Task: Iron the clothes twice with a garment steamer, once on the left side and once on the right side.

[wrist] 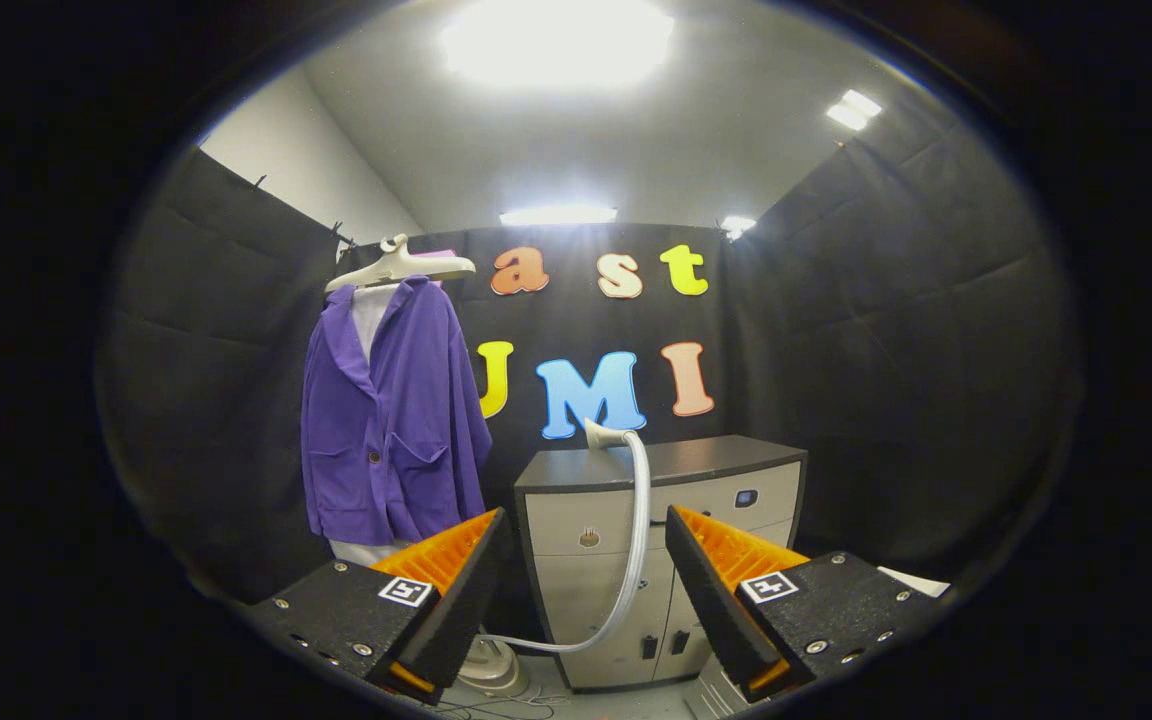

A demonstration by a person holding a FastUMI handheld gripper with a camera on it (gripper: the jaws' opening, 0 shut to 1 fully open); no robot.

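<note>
Gripper spread wide, nothing between its fingers. Landmark: the grey cabinet against the back wall. Steamer head rests on the cabinet's top near its front edge; pale hose droops down the cabinet's front to a base unit on the floor by its foot. Purple jacket hangs on a hanger well aside of the cabinet. Judgement: head likely light and rigid, smooth plastic, so grip the handle neck; hose will drag and tug. Jacket soft, will swing.
</note>
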